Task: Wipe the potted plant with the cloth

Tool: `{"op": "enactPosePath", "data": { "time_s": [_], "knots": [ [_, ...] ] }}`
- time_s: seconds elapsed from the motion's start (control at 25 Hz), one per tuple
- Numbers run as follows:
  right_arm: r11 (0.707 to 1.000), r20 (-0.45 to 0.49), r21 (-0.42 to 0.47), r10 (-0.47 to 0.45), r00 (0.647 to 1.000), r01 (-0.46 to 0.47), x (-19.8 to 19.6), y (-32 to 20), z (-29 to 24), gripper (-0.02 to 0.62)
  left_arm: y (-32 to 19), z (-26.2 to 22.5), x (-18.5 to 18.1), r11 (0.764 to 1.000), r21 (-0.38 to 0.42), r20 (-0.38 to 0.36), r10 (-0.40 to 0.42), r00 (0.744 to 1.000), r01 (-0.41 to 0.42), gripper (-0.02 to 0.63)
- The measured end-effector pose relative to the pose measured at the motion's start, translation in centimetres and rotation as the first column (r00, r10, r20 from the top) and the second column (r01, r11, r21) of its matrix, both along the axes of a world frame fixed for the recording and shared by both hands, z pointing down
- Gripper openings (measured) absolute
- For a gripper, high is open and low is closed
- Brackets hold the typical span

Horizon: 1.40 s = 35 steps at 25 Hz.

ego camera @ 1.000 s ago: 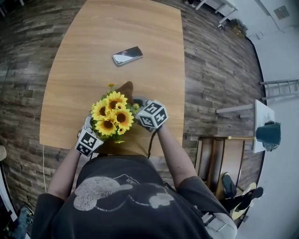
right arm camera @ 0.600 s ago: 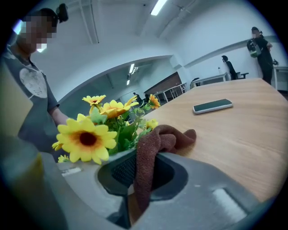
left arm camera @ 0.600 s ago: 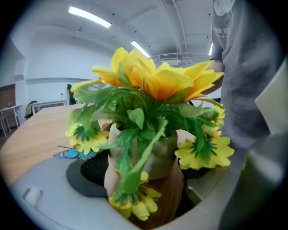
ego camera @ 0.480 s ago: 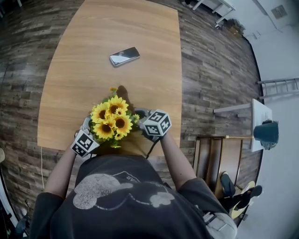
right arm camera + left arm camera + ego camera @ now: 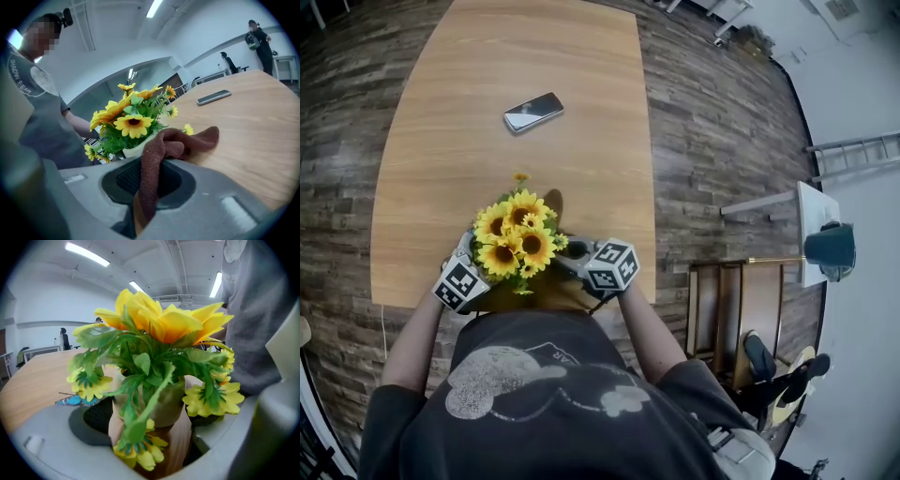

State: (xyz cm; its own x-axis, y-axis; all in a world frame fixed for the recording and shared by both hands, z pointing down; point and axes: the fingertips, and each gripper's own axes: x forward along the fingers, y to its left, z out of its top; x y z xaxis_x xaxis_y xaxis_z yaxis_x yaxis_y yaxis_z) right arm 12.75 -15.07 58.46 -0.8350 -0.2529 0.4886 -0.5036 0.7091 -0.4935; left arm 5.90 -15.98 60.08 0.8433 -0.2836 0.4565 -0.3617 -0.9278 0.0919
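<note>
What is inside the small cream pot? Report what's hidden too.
Out of the small cream pot rise yellow sunflowers with green leaves. The leaves cover its mouth, so the stem bases and any filling cannot be seen.

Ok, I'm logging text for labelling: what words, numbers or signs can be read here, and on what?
None reads cleanly.
Shirt: white print, too warped to read.
Marker cubes: square patterns, no letters.
Phone: nothing legible.
</note>
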Motion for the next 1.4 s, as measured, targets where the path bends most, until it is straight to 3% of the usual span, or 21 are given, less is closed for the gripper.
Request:
{"op": "enactPosePath", "data": {
  "time_s": [0.2,0.44,0.6,0.84,0.96,1.16,1.28,1.4],
  "knots": [
    [0.999,0.008,-0.001,0.034,0.999,-0.034,0.0,0.8,-0.1,0.048,0.0,-0.1,0.1,1.000,-0.005,0.021,-0.013,1.000,0.014,0.520],
    [0.998,0.017,0.003,0.069,0.997,-0.070,-0.1,1.1,-0.1,0.048,-0.5,-0.2,-1.2,0.989,0.008,0.027,-0.151,0.988,0.150,0.558],
    [0.999,0.025,-0.001,0.041,0.999,-0.041,-0.9,2.3,-0.3,0.048,-0.5,-0.2,-3.2,0.960,0.007,0.031,-0.282,0.959,0.282,0.561],
    [0.998,0.037,0.014,-0.060,0.998,0.059,-4.0,3.7,-0.9,0.048,-1.1,-0.3,-7.3,0.890,-0.003,0.027,-0.456,0.889,0.457,0.541],
    [0.993,0.042,0.020,-0.120,0.992,0.119,-5.9,4.2,-1.0,0.048,-0.3,-0.1,-8.0,0.878,-0.019,0.026,-0.477,0.878,0.478,0.534],
    [0.979,0.035,0.039,-0.201,0.979,0.200,-8.6,4.4,-0.9,0.048,1.9,0.6,-6.8,0.896,-0.030,0.050,-0.442,0.896,0.443,0.554],
    [0.982,0.045,0.042,-0.188,0.981,0.186,-8.3,4.1,-1.3,0.048,1.8,0.8,-6.1,0.895,-0.015,0.065,-0.444,0.894,0.446,0.554],
    [0.991,0.062,0.037,-0.127,0.990,0.125,-6.2,3.6,-1.7,0.048,0.4,0.3,-5.9,0.867,0.004,0.044,-0.498,0.866,0.498,0.551]
  ]
}}
